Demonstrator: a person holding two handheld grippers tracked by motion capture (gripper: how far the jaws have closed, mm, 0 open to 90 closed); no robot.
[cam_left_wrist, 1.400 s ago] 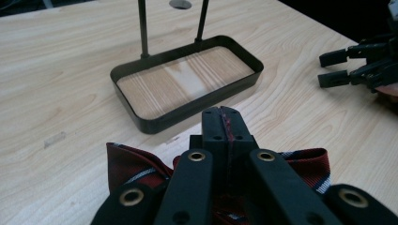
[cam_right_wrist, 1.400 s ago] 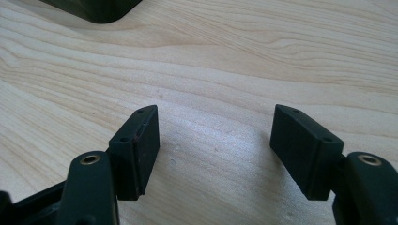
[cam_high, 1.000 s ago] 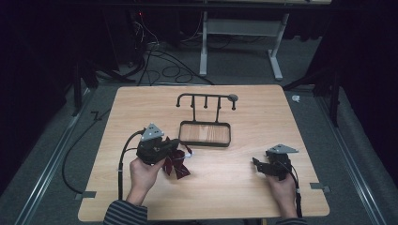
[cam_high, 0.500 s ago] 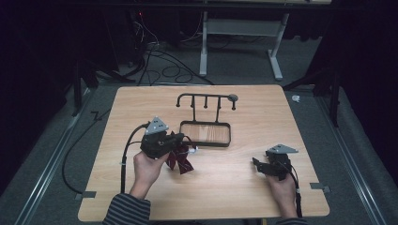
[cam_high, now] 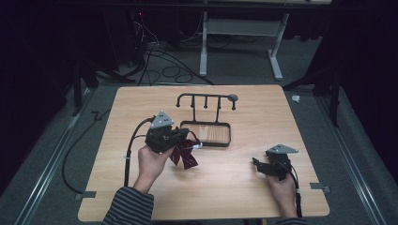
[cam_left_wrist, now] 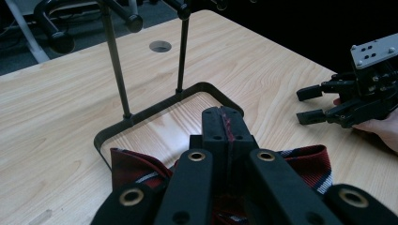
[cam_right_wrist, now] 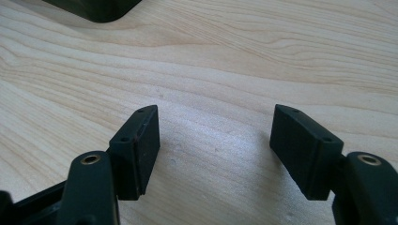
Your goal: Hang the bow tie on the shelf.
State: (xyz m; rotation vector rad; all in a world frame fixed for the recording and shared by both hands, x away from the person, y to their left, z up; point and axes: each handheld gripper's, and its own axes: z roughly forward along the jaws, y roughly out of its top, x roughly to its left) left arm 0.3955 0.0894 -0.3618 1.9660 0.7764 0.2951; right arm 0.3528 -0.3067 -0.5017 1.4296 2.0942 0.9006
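Seen from the high view, a light wooden table [cam_high: 141,187] is worked at by a person whose forearms enter from the bottom edge. The left gripper [cam_high: 187,140] is held above the table near its middle, and a dark red striped cloth [cam_high: 184,155] is gripped in it, the fabric hanging down to the wood. Just beyond it stands a black rack [cam_high: 206,117] with a rectangular base frame and a top bar carried on thin uprights. The right gripper [cam_high: 257,164] is rested low near the table's right front, well apart from the cloth and the rack, its jaws pointed toward the left.

In the left gripper view, the jaws of the left gripper [cam_left_wrist: 225,123] are pressed together with a thin red edge of the striped cloth [cam_left_wrist: 309,159] pinched between them; the cloth is spread out below on both sides. The rack's base frame [cam_left_wrist: 141,117] lies just ahead, with two uprights rising from its far side. The right gripper [cam_left_wrist: 309,104] is seen farther off at the right edge, jaws parted.

In the right gripper view, the jaws of the right gripper [cam_right_wrist: 213,140] are spread wide over bare wood, with nothing held between them. A dark rounded corner of the rack's base [cam_right_wrist: 94,9] is visible at the top left.
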